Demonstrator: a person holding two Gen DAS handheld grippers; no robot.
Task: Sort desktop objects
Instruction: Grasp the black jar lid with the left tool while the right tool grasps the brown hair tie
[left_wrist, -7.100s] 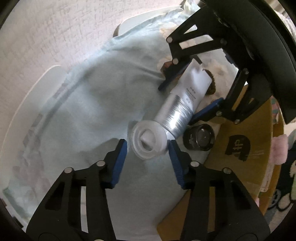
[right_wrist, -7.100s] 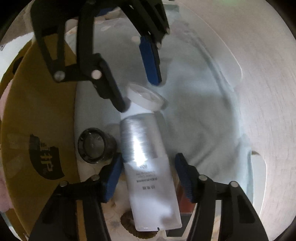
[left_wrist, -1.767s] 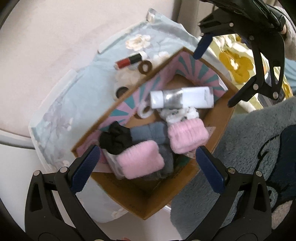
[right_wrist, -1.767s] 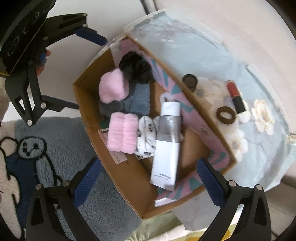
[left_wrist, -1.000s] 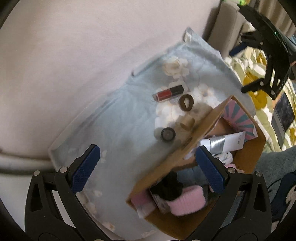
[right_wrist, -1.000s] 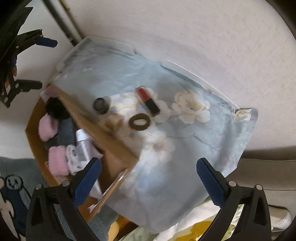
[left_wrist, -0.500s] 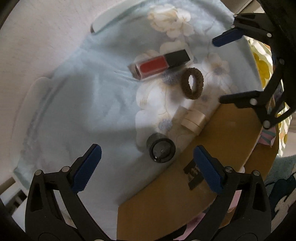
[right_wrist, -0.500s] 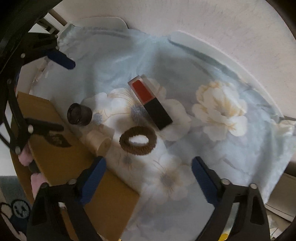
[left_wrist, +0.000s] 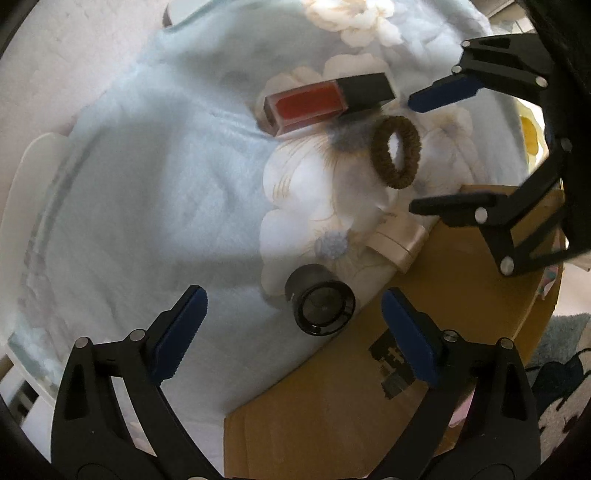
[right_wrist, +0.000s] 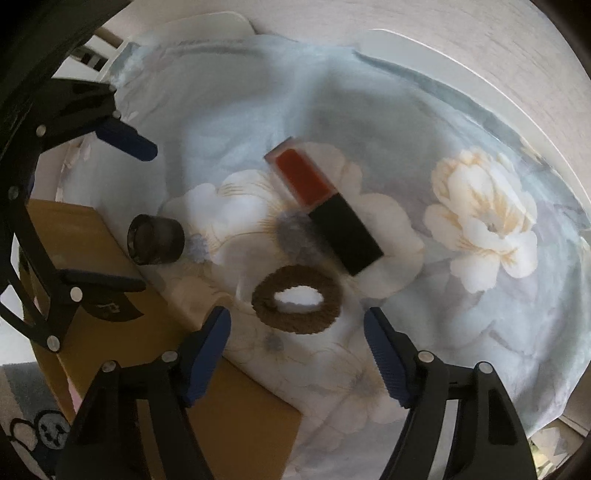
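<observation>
The left tool (left_wrist: 291, 332) is closing, wide still, around the small black jar (left_wrist: 320, 305) without touching it, against the cardboard box (left_wrist: 369, 406) wall. The right tool (right_wrist: 297, 350) is closing, gripping nothing, over the brown hair tie (right_wrist: 295, 304) on the floral cloth (right_wrist: 480, 295), beside the red lipstick (right_wrist: 325, 210).

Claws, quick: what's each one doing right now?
Left claw: closing, empty, around the black cap, no contact.
Right claw: closing, empty, over the brown hair tie.
</observation>
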